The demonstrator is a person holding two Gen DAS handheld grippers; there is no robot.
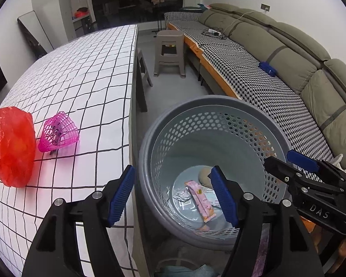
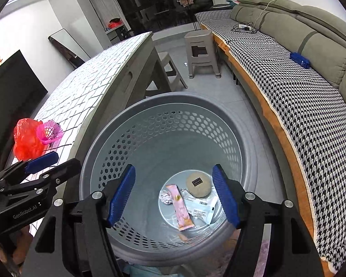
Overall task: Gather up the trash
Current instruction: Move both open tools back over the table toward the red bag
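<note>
Both tools over the bin, tilted down into it: left tool with jaws spread wide and nothing between the ribbed blue pads; right tool likewise wide and empty. Likely placed so to drop trash straight down the middle, clear of the rim. Trash already at the bottom: a pink sachet, glossy and flat; a crumpled foil wad; a round beige disc with a dark label; a white printed packet. Bin grey plastic, round, its wall pierced by hexagonal holes, standing on the floor tight against the edge of the surface, presumably for short reach. Left on the surface, covered by a white cloth with a black grid: a red bag, thin, crinkled, translucent, and touching it a pink mesh cup, tipped on its side with something dark inside. Probably next to collect. Beyond, a grey stool and a sofa with houndstooth cover.
</note>
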